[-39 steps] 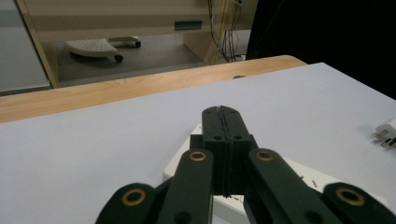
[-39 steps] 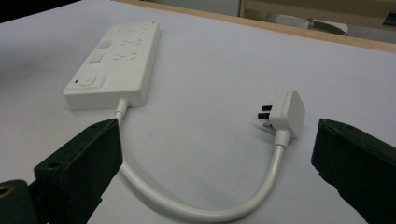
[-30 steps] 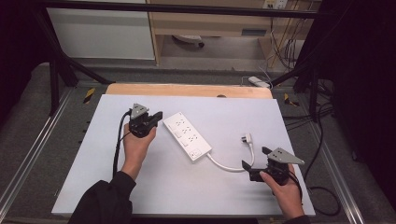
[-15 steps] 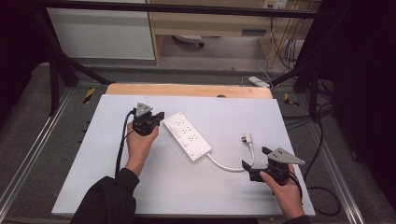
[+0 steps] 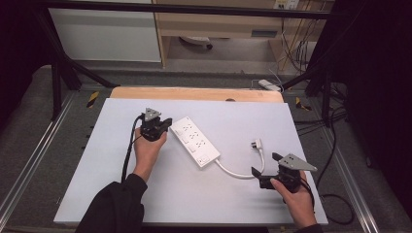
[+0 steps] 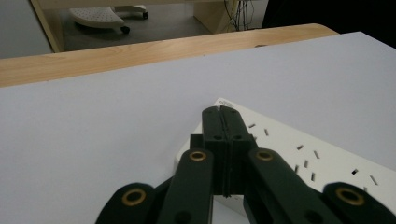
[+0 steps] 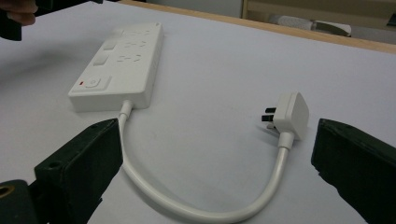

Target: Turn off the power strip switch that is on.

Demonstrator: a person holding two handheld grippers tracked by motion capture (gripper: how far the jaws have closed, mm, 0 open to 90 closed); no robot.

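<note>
A white power strip (image 5: 195, 141) lies diagonally in the middle of the white tabletop (image 5: 97, 184). Its short white cable (image 5: 238, 172) curves round to a white plug (image 5: 256, 144) lying on its side. My left gripper (image 5: 167, 124) is shut with nothing in it, and its tip sits right at the strip's far left end. In the left gripper view the closed jaws (image 6: 223, 113) overlap the strip's corner (image 6: 299, 154). My right gripper (image 5: 265, 164) stands wide open by the cable loop. Its view shows the gripper (image 7: 217, 135) open, with the cable (image 7: 187, 205) and plug (image 7: 289, 114) between and beyond the jaws, untouched, and the strip (image 7: 121, 65) farther off.
A wooden strip (image 5: 194, 93) borders the tabletop's far edge. Metal rails (image 5: 29, 165) run along both sides of the table. Beyond the table are a white cabinet (image 5: 107, 34), floor cables (image 5: 340, 208) at the right and another white adapter (image 5: 269, 85) on the floor.
My left gripper has crept slightly to the right, closer to the strip's end. The right gripper, the strip and the plug have stayed put.
</note>
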